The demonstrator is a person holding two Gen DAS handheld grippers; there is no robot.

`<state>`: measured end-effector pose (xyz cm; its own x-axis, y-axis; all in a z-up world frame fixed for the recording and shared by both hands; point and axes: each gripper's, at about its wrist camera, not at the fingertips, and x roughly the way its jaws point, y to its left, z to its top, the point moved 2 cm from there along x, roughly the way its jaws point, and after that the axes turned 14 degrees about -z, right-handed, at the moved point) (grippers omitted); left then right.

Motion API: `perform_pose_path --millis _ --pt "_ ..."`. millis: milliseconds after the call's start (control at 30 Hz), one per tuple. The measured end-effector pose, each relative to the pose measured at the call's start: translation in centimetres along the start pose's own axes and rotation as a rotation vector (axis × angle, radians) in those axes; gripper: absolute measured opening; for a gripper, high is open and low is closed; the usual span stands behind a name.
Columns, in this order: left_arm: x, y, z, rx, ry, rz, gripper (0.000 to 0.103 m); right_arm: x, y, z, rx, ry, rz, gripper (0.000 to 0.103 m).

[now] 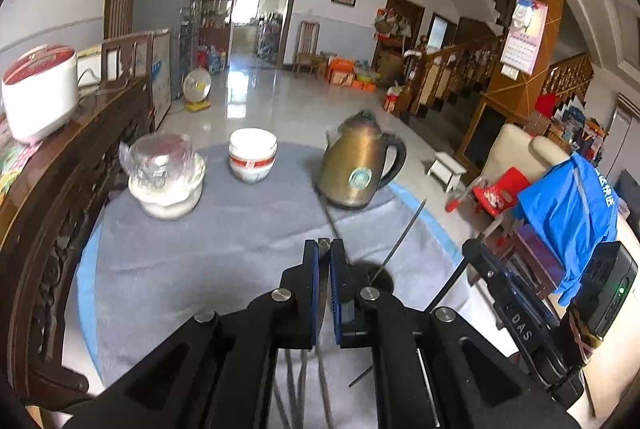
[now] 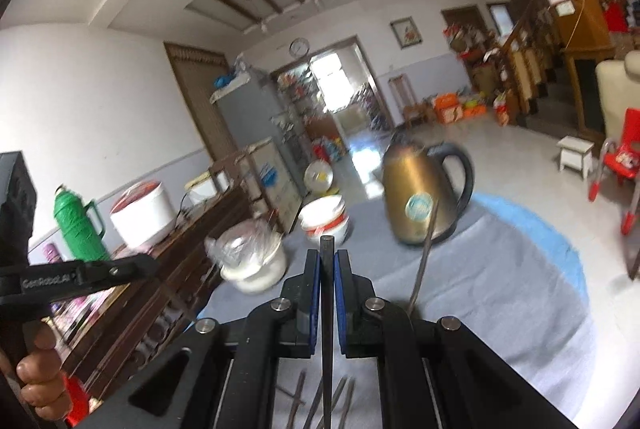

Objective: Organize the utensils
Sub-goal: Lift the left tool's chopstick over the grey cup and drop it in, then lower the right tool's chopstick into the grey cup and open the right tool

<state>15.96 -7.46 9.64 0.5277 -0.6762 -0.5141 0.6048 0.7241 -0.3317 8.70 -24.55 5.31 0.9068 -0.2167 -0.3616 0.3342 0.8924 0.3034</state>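
A: Between our right gripper (image 2: 328, 263) pads, clamped, a thin dark flat utensil (image 2: 327, 309) runs along the fingers.

B: Left gripper (image 1: 324, 249) pinches a slim metal chopstick (image 1: 322, 309). Loose metal chopsticks (image 2: 316, 399) lie below on the grey-blue cloth (image 2: 500, 289).

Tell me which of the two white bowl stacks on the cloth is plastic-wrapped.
The left stack, nearest the wooden cabinet: crinkled clear plastic covers its top. The other stack, closer to the brass kettle, is bare and has a red band.
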Motion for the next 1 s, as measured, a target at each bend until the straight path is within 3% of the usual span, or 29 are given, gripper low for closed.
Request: perform_pose_path --millis 333,467,600,767,933,1000 --pt "0.6 -2.8 3.7 0.034 -0.179 -0.090 0.006 -0.2 -2.5 5.2 0.103 -0.262 -0.116 0.008" --pt "2.4 -3.6 3.6 0.054 -0.222 -0.088 0.006 1.3 -3.0 4.9 0.137 -0.289 -0.167 0.008" --pt "5.3 -3.6 2.6 0.052 -0.177 -0.075 0.006 3.6 -2.7 3.7 0.102 -0.240 -0.193 0.008" --pt "9.6 -2.0 0.5 -0.022 -0.027 -0.081 0.006 5.2 -3.1 2.2 0.074 -0.119 -0.188 0.008" --pt "10.3 -0.9 -1.0 -0.053 0.051 -0.077 0.006 5.9 -4.4 1.6 0.109 -0.003 -0.141 0.011" --pt "9.7 -0.9 -1.4 -0.039 0.060 -0.072 0.018 5.8 -5.0 1.4 0.141 0.033 -0.114 0.011"
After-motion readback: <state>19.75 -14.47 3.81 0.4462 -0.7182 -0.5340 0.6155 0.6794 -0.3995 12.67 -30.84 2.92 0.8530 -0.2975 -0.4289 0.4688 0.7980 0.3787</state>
